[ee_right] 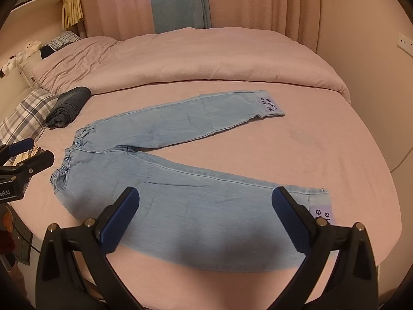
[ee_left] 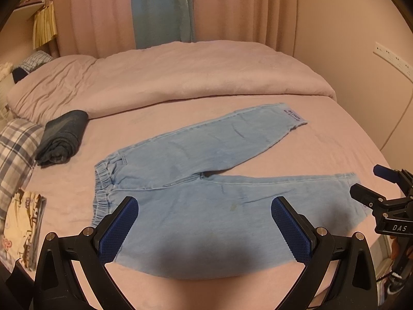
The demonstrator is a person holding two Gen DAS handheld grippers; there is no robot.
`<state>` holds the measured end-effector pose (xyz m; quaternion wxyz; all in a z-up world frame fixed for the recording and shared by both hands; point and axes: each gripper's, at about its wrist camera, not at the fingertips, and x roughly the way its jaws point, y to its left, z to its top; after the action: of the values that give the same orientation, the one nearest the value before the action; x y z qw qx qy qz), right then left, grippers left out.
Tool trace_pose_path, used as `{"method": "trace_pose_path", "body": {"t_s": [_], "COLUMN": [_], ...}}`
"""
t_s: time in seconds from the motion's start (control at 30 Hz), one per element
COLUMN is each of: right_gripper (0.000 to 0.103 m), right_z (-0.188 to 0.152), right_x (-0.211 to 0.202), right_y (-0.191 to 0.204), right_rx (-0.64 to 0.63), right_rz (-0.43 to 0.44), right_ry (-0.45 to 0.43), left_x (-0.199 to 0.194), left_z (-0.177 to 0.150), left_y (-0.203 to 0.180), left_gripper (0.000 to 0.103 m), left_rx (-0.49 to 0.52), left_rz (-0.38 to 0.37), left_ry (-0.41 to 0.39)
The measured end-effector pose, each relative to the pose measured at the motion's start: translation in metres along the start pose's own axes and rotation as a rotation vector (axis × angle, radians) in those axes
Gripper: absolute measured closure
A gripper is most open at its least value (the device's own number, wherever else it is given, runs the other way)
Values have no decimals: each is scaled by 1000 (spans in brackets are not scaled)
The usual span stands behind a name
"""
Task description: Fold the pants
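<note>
Left claw point(ee_left: 204, 230) gaping, empty, above near leg by waistband; right claw point(ee_right: 205, 222) gaping, empty, near hem. Pants point(ee_right: 165, 170) flat on bed point(ee_right: 322, 149), legs splayed ahead. Advice: pinch waistband and hem together, lay near leg squarely onto far leg.

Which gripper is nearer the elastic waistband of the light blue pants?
Left. The left gripper hangs open over the near leg, close beside the waistband. The right gripper hangs open further down that leg, towards its cuff.
</note>
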<state>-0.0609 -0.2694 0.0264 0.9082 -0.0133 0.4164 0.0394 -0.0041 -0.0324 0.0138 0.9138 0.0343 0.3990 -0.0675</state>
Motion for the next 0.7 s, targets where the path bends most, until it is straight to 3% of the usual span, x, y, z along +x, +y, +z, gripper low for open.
{"method": "trace_pose_path", "body": {"t_s": [0.4,0.57,0.7], "right_gripper": [0,0,0], "right_z": [1,8,21], "right_x": [4,13,29], "right_y": [-3,0,7], "right_rx": [5,-6,-32], "right_rz": [0,20,108], "right_ry": [3,2,-4], "left_x": [10,26,43], "left_z": [3,8,12], "left_y": [9,44,87], "left_gripper": [1,1,1], "left_rx": [-36,-138,-197], "left_rz": [-26,-23,26], "left_ry": [-2,-14,-21]}}
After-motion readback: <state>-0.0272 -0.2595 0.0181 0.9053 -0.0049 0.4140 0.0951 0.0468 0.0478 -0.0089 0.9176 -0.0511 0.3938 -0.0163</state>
